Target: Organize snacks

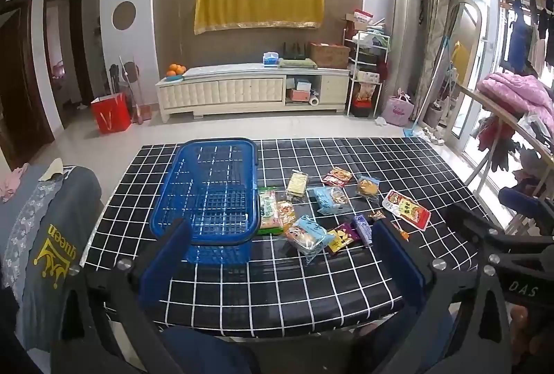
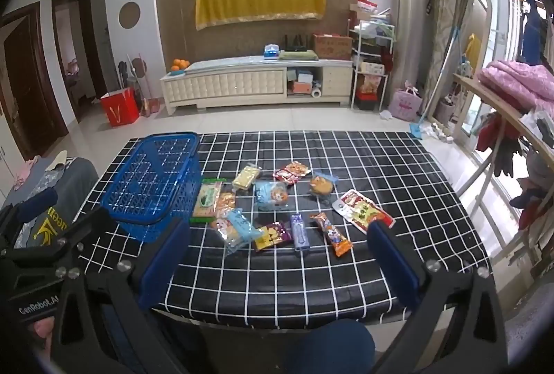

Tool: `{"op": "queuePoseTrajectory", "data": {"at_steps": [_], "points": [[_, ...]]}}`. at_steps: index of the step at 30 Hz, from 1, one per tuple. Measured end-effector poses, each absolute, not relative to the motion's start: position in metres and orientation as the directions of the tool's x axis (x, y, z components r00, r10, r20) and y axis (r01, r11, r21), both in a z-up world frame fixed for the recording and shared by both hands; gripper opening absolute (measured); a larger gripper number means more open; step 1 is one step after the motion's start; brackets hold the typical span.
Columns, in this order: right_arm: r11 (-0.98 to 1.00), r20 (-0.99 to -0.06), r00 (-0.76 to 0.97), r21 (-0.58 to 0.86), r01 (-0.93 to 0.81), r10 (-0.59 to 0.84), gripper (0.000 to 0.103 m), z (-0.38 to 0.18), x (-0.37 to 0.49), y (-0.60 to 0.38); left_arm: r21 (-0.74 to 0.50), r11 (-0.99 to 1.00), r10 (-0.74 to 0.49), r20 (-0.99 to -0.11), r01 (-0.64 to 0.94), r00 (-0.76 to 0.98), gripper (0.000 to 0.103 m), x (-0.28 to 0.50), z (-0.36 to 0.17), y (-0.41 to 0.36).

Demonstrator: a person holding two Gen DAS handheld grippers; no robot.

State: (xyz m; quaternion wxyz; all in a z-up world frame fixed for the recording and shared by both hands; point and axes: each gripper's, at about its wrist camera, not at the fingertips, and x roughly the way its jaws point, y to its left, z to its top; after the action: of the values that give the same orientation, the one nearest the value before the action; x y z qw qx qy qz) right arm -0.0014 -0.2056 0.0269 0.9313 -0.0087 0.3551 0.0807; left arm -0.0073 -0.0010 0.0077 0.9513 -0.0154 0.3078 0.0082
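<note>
An empty blue plastic basket (image 1: 211, 197) (image 2: 155, 181) stands on the left of a black checked table (image 1: 277, 291) (image 2: 381, 166). Several snack packets lie scattered to its right: a green-edged pack (image 1: 269, 210) (image 2: 207, 199), a yellow pack (image 1: 297, 183) (image 2: 246, 177), a light blue pack (image 1: 329, 199) (image 2: 271, 195), a red and white pouch (image 1: 407, 209) (image 2: 363, 209), an orange bar (image 2: 331, 233). My left gripper (image 1: 282, 256) hovers open over the table's near edge, nothing between its blue pads. My right gripper (image 2: 280, 259) is likewise open and empty.
A grey cushion with yellow print (image 1: 52, 235) sits left of the table. A rack with pink bedding (image 2: 512, 86) stands at the right. Beyond the table is tiled floor, a white cabinet (image 1: 252, 91) and a red bag (image 1: 110, 112).
</note>
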Motion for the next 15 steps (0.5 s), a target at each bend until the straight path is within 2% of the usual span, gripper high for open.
{"op": "queuePoseTrajectory", "data": {"at_steps": [15], "points": [[0.985, -0.672, 0.725, 0.038, -0.170, 0.152, 0.103, 0.0285, -0.0016, -0.1999, -0.029, 0.999, 0.011, -0.596, -0.035, 0.803, 0.103, -0.0064, 0.0103, 0.0028]]}}
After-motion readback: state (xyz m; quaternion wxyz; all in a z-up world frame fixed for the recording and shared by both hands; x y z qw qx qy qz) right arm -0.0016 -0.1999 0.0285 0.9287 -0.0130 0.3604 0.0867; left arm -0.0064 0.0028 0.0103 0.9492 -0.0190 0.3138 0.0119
